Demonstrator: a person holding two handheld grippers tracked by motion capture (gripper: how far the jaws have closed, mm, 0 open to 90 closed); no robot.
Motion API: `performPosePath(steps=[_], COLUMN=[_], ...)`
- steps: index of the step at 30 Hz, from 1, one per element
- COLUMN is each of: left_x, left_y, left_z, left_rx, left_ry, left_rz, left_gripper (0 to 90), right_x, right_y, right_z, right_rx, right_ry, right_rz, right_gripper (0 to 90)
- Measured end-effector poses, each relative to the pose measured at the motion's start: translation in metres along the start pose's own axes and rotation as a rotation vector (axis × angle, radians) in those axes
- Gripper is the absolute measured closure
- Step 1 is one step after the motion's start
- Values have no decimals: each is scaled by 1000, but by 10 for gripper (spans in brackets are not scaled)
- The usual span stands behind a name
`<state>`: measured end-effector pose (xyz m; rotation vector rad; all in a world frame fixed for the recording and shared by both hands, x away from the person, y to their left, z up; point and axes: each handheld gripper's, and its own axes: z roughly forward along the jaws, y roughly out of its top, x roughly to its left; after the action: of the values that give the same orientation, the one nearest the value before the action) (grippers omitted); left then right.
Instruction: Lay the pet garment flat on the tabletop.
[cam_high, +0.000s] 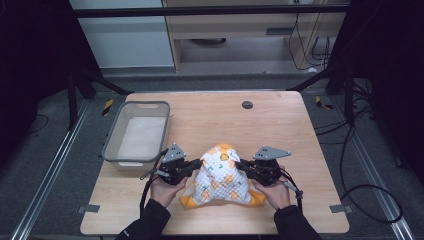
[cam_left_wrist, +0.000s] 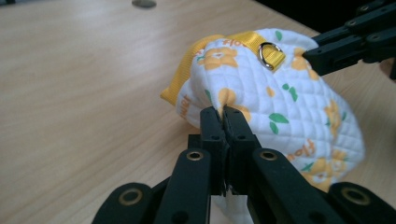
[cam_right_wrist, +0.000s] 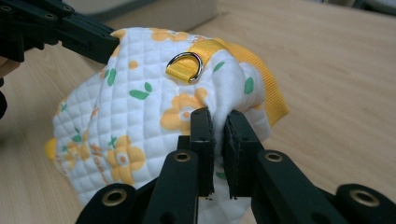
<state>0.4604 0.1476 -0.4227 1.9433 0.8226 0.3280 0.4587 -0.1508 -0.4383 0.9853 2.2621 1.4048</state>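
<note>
Quilted white cloth with orange flowers, green leaves and a yellow webbing trim is hanging between my two grippers, just above the near middle of the pale wooden desk, with its lower corners touching the wood. I am pinching its left side in my left gripper, whose jaws are pressed together on a fold of the padding, and I am pinching the opposite side in my right gripper, whose jaws are clamping a thicker fold, so a narrow gap is showing between them. Gripping both sides at once is keeping the soft piece spread and tented, which I judge is letting me lift it without it collapsing into a heap. A yellow strap loop with a small metal D-ring is sitting on top, between my two grips, so it is staying free. A grey plastic basket is standing empty at the left of the desk, well apart from the cloth; I am guessing it is where the piece belongs.
</note>
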Motion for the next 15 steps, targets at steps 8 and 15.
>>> performPosePath(steps=[8, 15], left_x=[-7, 11], left_y=[31, 61], left_z=[-15, 19], left_rx=[-120, -148], left_ry=[35, 191], left_rz=[34, -3], left_gripper=[880, 853], right_x=[4, -25], right_y=[27, 42], right_z=[-19, 7], right_rx=[-157, -207], right_ry=[-67, -225], right_rz=[-15, 25], right_gripper=[820, 752])
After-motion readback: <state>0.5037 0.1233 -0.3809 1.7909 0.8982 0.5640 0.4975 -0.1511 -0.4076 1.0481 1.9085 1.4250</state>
